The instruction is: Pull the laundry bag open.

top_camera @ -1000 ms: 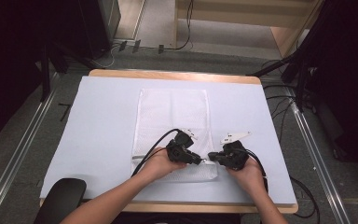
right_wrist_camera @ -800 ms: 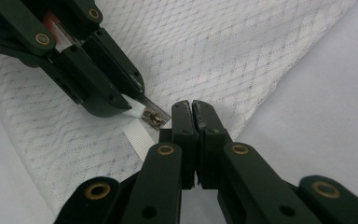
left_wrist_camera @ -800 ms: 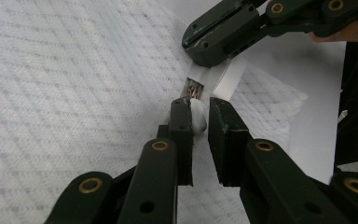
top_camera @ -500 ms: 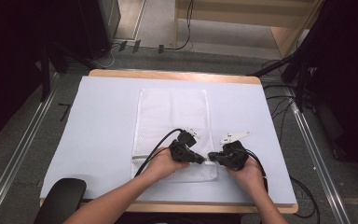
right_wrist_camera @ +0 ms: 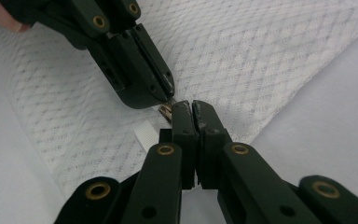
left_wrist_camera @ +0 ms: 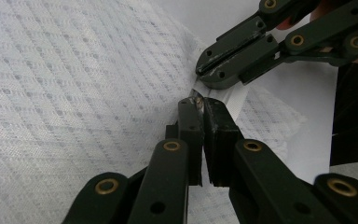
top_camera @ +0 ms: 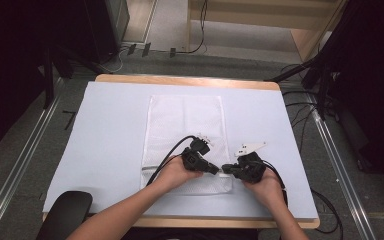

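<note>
A white mesh bag (top_camera: 185, 135) lies flat on the table (top_camera: 105, 130), lengthwise from its middle to the near edge, with a small metal zipper pull (right_wrist_camera: 166, 111) at the bag's near right edge. The left gripper (left_wrist_camera: 198, 103) is closed on the bag's white tape right at that pull, its jaws having just drawn together, and the right gripper (right_wrist_camera: 190, 106) is clamped tight on the same spot from the other side. Their tips almost touch, both hands low at the near edge.

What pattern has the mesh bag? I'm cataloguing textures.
White diamond-weave mesh bag, clearest in the right gripper view.
</note>
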### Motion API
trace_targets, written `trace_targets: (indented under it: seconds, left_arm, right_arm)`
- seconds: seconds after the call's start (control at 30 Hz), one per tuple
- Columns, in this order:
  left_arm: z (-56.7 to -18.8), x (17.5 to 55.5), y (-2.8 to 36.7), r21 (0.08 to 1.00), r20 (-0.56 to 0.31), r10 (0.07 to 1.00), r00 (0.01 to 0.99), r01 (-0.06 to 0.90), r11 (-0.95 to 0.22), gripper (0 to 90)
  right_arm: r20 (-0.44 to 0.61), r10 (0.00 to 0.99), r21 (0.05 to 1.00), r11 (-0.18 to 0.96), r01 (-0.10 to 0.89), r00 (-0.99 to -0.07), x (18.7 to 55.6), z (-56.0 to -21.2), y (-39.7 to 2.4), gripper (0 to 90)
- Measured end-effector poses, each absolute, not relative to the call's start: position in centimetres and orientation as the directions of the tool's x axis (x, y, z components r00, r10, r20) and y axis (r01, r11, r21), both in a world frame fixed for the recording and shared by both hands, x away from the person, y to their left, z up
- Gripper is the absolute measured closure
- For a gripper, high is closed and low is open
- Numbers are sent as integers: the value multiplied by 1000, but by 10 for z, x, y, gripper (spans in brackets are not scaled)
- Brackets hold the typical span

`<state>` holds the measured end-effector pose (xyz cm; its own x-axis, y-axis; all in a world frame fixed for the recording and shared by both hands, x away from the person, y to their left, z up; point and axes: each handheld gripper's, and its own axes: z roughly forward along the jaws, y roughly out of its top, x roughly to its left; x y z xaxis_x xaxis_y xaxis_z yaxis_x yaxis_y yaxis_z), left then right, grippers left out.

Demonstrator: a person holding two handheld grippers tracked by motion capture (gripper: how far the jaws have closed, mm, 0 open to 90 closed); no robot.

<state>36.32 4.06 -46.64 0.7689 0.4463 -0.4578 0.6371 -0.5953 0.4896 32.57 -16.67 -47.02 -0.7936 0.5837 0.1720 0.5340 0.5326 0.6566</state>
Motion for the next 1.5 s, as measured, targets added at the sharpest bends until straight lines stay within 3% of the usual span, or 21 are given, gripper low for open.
trace_targets:
  seconds: [0.17,0.5,1.5]
  left_arm:
    - [-465,362,40,499,-430,435,791,609,-616,882]
    - [-465,369,48,463,-512,433,742,663,-588,883]
    - [-450,372,95,440,-523,445,727,678,-589,886]
  right_arm:
    - [154,577,662,542,517,-802,325,-471,-166,900]
    - [146,558,673,549,496,-817,324,-472,-166,900]
    - [175,551,679,533,505,-816,326,-474,-169,900]
